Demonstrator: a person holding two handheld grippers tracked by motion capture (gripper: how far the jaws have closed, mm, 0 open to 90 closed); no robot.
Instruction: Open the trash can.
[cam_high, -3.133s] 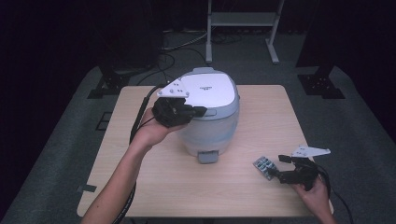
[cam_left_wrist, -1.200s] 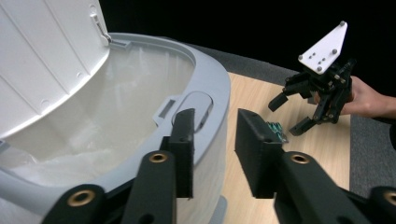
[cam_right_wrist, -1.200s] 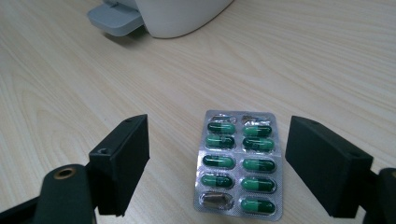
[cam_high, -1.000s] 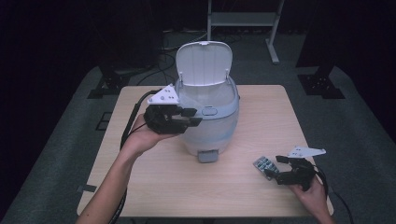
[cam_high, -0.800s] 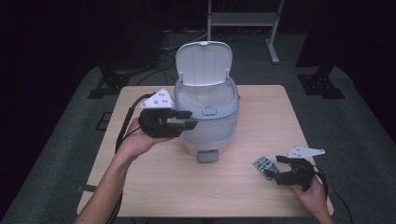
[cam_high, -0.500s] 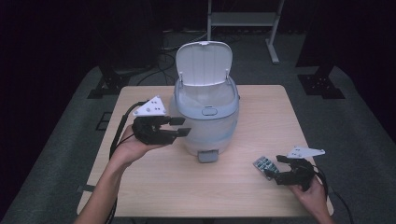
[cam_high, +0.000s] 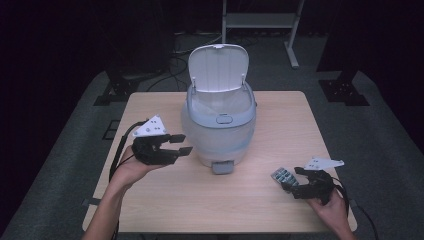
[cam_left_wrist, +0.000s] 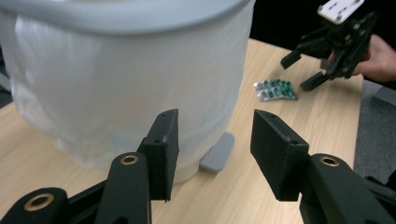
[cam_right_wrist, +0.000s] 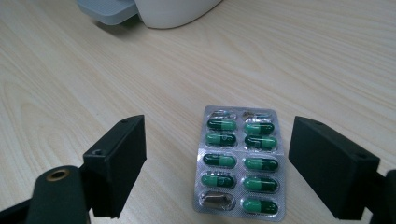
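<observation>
Blister pack (cam_high: 283, 176) of green capsules lies flat on the wooden table (cam_high: 270, 210), near its front right corner, and from my remote seat I read it as the thing in hand. My right gripper (cam_high: 300, 183) sits just beside the pack on the side nearer that corner, its jaws spread and aimed at it; in the right gripper view the blister pack (cam_right_wrist: 241, 162) lies between the two black jaws, clear of both pads, with two of its pockets showing no capsule. My left gripper (cam_high: 179, 143) hangs over the table's left half, just beside the white pedal bin (cam_high: 220, 127), jaws parted and gripping nothing; they have just been opening, with only air between them. In the left gripper view the pedal bin's (cam_left_wrist: 126, 79) translucent liner bag bulges close ahead of the jaws and its grey foot pedal (cam_left_wrist: 217, 152) rests on the table. The bin stands at the middle of the table, towards the rear edge, lid (cam_high: 218, 67) tipped upright.
</observation>
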